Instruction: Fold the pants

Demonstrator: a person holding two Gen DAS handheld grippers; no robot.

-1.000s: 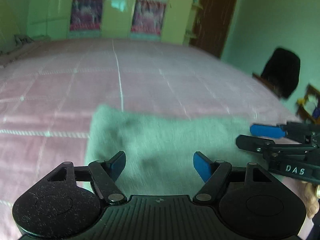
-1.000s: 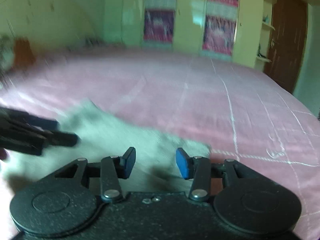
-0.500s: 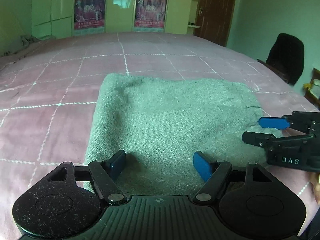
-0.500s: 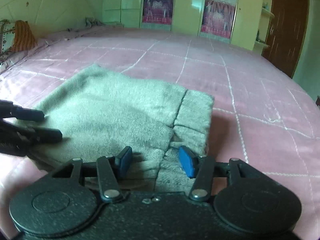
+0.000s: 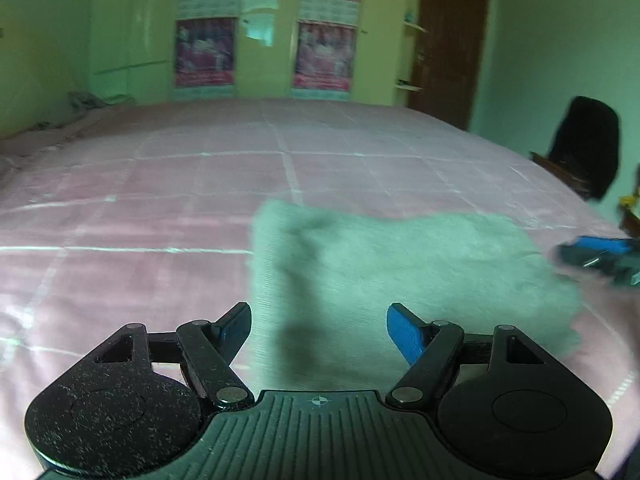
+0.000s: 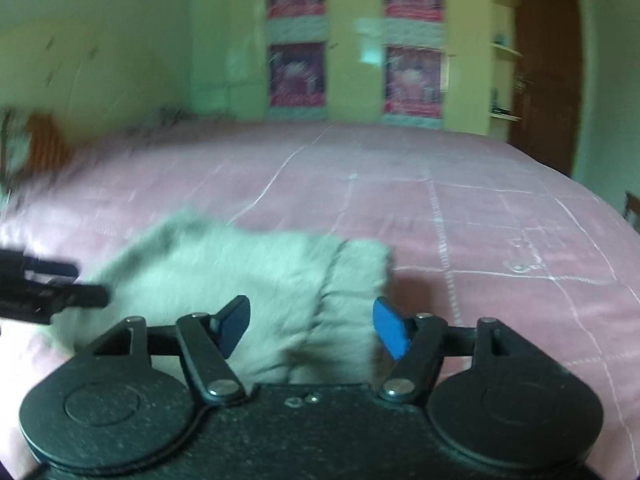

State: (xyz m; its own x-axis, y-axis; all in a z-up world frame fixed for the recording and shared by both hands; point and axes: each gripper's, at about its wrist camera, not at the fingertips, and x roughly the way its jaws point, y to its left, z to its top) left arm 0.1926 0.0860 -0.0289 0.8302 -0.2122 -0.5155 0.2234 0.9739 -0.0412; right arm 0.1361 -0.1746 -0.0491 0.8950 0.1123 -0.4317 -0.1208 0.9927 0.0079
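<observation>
Pink bed carries the grey pants, folded into a flat rectangle, long axis running left-right across both views. Left tool released over its left end; right tool released over the right-end waistband. I'd say each is equally near.
</observation>
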